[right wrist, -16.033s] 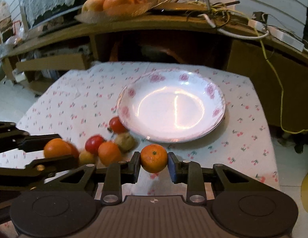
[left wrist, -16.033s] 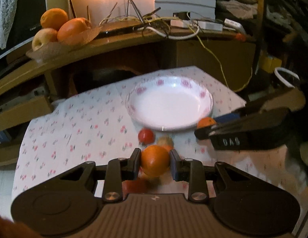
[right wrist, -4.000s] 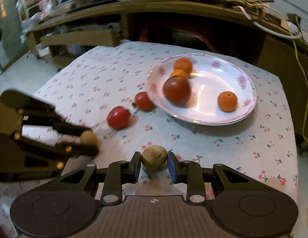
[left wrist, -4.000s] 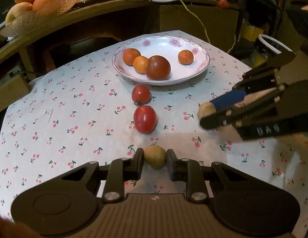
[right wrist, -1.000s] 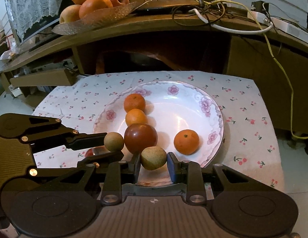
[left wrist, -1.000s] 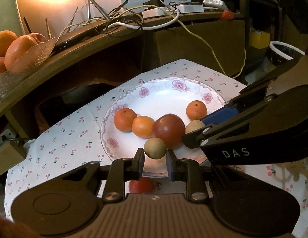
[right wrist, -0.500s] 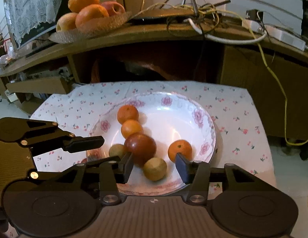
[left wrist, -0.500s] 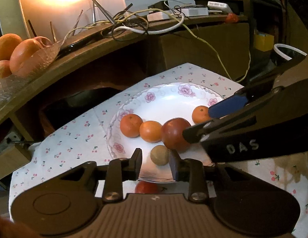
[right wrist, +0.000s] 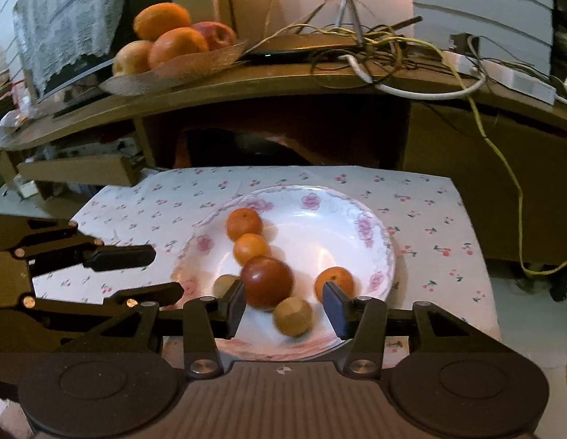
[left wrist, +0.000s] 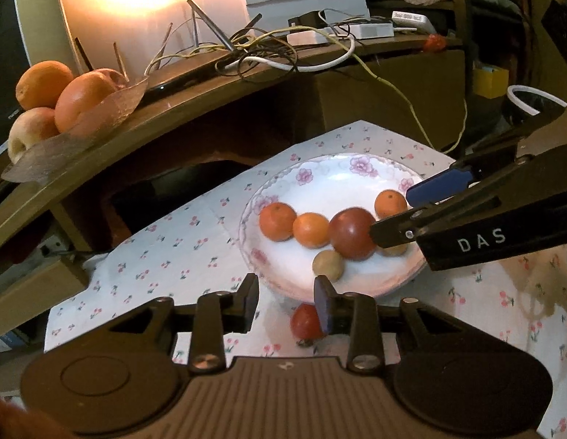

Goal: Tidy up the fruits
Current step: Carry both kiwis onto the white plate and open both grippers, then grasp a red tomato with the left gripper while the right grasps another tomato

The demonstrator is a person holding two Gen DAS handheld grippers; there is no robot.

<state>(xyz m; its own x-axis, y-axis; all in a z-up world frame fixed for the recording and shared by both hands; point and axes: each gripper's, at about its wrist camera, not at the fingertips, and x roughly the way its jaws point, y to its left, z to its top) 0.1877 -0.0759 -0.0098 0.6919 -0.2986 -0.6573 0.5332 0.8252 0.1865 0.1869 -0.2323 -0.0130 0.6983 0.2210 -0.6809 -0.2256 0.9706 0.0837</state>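
A white flowered plate (left wrist: pixel 360 168) (right wrist: pixel 371 226) sits on the cherry-print tablecloth (left wrist: pixel 166 256). In it lie three oranges, a dark red tomato (left wrist: pixel 351 232) (right wrist: pixel 267 281) and two small tan fruits (left wrist: pixel 328 264) (right wrist: pixel 293 316). A red tomato (left wrist: pixel 306 323) lies on the cloth just in front of the plate. My left gripper (left wrist: pixel 287 301) is open and empty over the plate's near rim. My right gripper (right wrist: pixel 283 305) is open and empty above the plate, with one tan fruit lying between its fingers.
A wooden shelf (right wrist: pixel 283 77) behind the table carries a glass dish of large fruit (right wrist: pixel 173 42) and tangled cables (right wrist: pixel 374 51). The right gripper's body (left wrist: pixel 502 219) reaches over the plate's right side. The left gripper (right wrist: pixel 82 274) shows at left in the right wrist view.
Both grippers carried the tan fruits to the plate and opened, leaving them in it. Since half a second ago both have opened wider and drawn back a little.
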